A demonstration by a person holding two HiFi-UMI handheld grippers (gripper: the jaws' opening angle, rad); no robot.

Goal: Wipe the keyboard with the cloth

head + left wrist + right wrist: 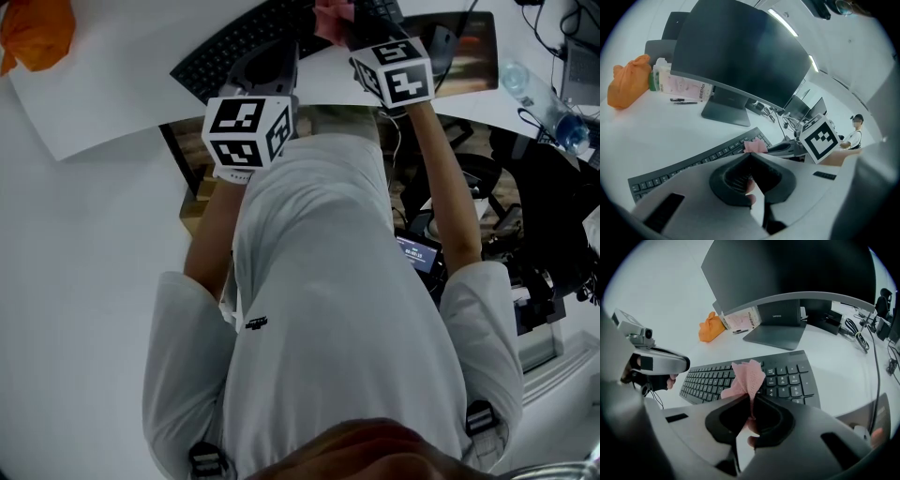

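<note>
Two hand-held grippers reach over the near edge of the white desk (103,234), each carrying one cube with square markers. The left gripper (749,154) is clenched with nothing between its jaws and hangs just short of the keyboard's middle. The right gripper (753,397) is clamped on the one crumpled pink cloth (747,377), which sticks up from its jaws.

The single black curved keyboard (787,380) lies along the desk's near edge. The cloth is over its keys toward the right end; whether it touches them cannot be told.

Behind the keyboard, toward the far edge, stands one large dark monitor (740,51) on a grey foot. To its left are one pale printed pack (682,85) and one orange crumpled bag (628,82). Two clear plastic bottles (516,80) lie off to the right.
</note>
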